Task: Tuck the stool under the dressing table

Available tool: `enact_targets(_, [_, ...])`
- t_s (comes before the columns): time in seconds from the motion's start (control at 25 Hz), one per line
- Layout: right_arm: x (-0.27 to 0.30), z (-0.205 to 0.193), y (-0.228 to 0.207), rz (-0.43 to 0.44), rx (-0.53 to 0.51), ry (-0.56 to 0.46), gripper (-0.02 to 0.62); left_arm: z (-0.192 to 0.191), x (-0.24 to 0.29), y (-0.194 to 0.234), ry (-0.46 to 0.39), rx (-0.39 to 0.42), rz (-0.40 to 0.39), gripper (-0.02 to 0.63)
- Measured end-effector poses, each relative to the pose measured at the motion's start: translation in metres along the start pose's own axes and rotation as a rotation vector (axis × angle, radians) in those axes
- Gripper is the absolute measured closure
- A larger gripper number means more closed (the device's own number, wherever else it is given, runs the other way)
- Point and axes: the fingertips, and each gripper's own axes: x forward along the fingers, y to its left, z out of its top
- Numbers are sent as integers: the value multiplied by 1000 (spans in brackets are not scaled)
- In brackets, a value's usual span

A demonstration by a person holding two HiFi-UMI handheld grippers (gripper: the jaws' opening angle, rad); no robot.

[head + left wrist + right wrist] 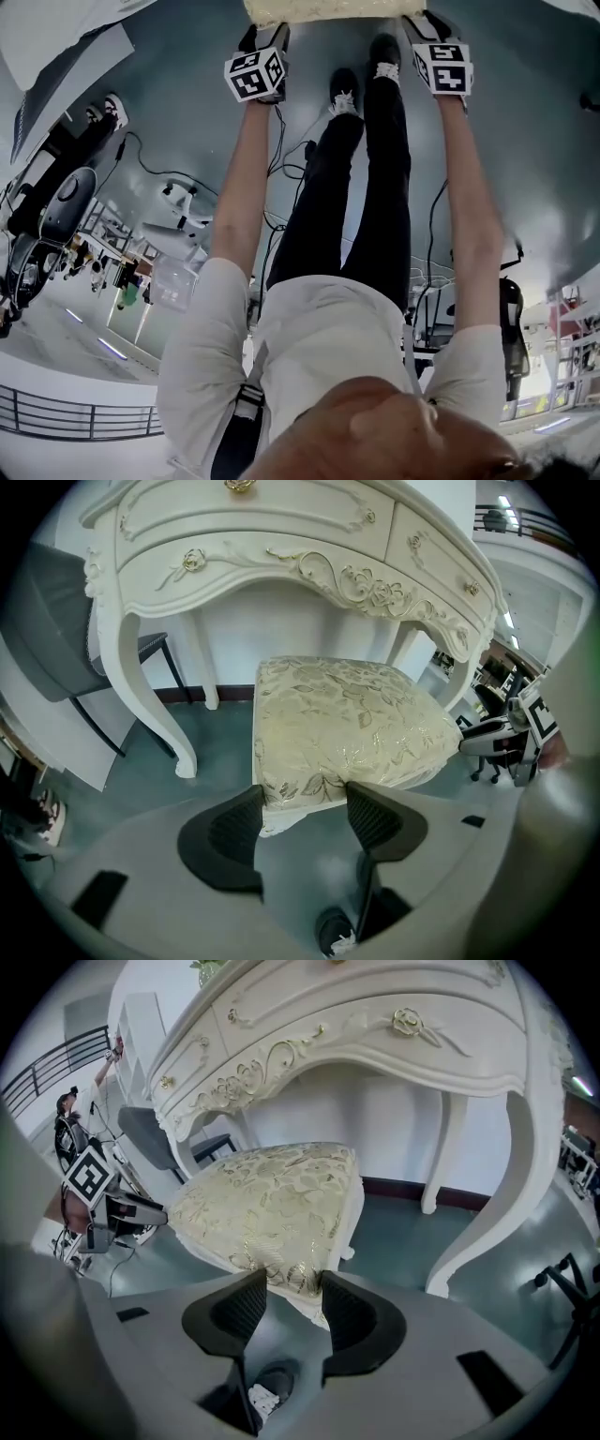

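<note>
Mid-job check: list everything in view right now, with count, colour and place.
Cream stool with gold leaf-patterned cushion: one, cream and gold, on the floor at the table's knee opening.
White carved dressing table with gold knobs: one, white, behind the stool.
Grey chair with black legs: one, grey, beside the table.
Teal floor: one, teal, under everything.
Left gripper: one, grey with black jaws, clamped on the cushion's near edge.
Right gripper: one, same colours, clamped on the cushion's near corner.

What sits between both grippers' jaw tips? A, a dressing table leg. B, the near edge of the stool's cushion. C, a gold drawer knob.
B: the edge of the stool lies between the jaws of the left gripper and of the right gripper.
</note>
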Motion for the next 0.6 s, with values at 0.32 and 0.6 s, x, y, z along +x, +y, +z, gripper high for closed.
enact_targets(0.32, [7, 32, -23, -14, -13, -86, 380, 32, 14, -5, -53, -16, 12, 311])
enact_targets(0.6, [29, 57, -32, -24, -33, -136, 380, 57, 32, 11, -113, -18, 26, 311])
